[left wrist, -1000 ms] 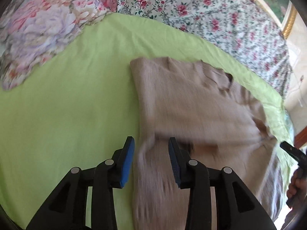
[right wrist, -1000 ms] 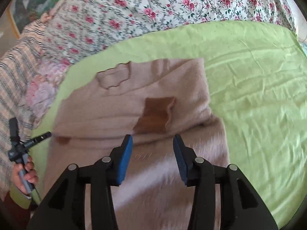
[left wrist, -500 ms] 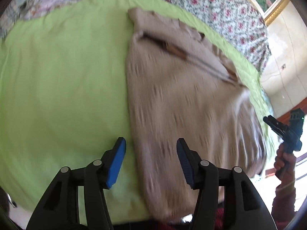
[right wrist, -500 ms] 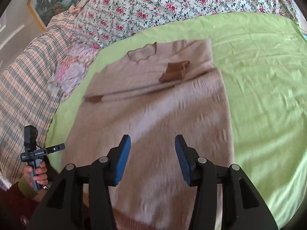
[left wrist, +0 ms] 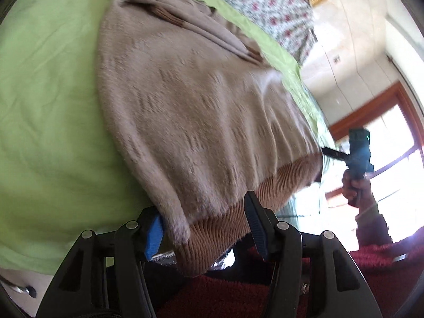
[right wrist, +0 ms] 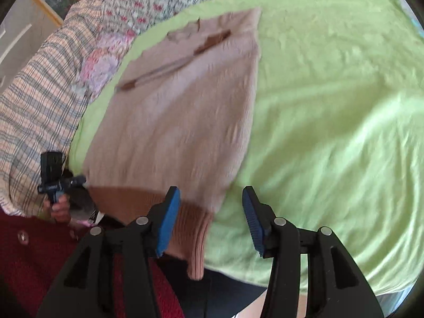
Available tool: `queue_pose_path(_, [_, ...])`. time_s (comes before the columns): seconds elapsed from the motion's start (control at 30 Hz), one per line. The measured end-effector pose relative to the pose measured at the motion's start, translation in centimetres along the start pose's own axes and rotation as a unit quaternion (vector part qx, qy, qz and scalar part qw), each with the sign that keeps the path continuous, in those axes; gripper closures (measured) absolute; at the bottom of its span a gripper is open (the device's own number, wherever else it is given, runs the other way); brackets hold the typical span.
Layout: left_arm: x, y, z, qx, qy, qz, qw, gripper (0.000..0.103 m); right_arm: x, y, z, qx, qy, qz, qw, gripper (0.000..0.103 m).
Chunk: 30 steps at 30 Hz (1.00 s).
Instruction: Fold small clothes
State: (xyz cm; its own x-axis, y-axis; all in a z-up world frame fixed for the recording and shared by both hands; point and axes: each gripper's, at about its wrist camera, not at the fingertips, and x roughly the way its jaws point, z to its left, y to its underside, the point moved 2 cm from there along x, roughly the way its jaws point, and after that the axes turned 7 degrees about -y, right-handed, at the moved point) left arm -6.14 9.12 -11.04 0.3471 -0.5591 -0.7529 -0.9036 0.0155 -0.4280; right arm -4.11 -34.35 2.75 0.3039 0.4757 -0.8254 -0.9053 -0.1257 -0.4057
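Lying centre frame on the green sheet, the sweater hung its ribbed hem off the near edge. Left gripper and right gripper both gaped wide, straddling hem corners.

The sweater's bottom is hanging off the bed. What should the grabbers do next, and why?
Probably close both on the ribbed hem. The sweater lies flat with its sleeves already folded in, and the left gripper and right gripper sit open at the hem's two corners, so pinching comes before lifting it toward the collar.
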Motion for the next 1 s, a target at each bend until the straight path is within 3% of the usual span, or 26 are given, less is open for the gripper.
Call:
queue_pose_path(0.17, [1.3,-0.1,-1.4,0.034,0.0,0.016,0.9993,0.05,1.7,-0.2,0.3,0.009,-0.065,-0.017,0.998,0.052])
queue_pose_path(0.2, [1.2,-0.3,-1.6,0.038,0.0,0.015,0.9992,0.065,2.0,-0.2,0.5,0.007,-0.07,-0.017,0.997,0.052])
queue_pose_path(0.27, [1.1,-0.4,-1.9,0.044,0.006,0.018,0.9988,0.083,1.8,0.0,0.6,0.005,-0.081,-0.022,0.996,0.053])
queue_pose_path(0.33, [1.1,-0.2,-1.7,0.038,0.015,0.027,0.9988,0.081,1.5,0.3,0.2,0.013,-0.095,-0.023,0.995,0.054])
queue_pose_path(0.4, [2.1,0.2,-1.3,0.031,0.015,0.047,0.9983,0.072,1.3,0.5,-0.2,0.023,-0.105,-0.025,0.994,0.054])
queue_pose_path(0.47, [3.0,0.4,-1.3,0.03,0.017,0.064,0.9973,0.072,1.6,0.5,-0.1,0.025,-0.106,-0.03,0.994,0.054])
queue_pose_path(0.5, [3.1,0.5,-1.5,0.039,0.013,0.061,0.9973,0.075,1.8,0.6,0.1,0.02,-0.097,-0.029,0.995,0.067])
queue_pose_path(0.53, [3.0,0.5,-1.7,0.048,0.005,0.054,0.9974,0.079,2.0,0.8,-0.1,0.024,-0.092,-0.022,0.995,0.092])
queue_pose_path(0.6, [2.5,0.3,-2.1,0.059,-0.001,0.042,0.9974,0.09,1.4,1.2,-0.3,0.026,-0.085,-0.031,0.996,0.094])
queue_pose_path(0.77, [-0.4,0.3,-2.9,0.069,0.002,-0.003,0.9976,0.097,-1.7,2.4,-1.9,0.057,-0.096,-0.086,0.99,0.095])
queue_pose_path(0.9, [-2.5,-0.5,-3.6,0.069,0.006,-0.033,0.997,0.097,-1.6,2.4,-1.1,0.065,-0.117,-0.102,0.986,0.095])
queue_pose_path(1.0, [-4.2,-1.8,-4.4,0.067,0.015,-0.061,0.9958,0.097,-3.2,0.5,0.2,0.055,-0.154,-0.149,0.975,0.095])
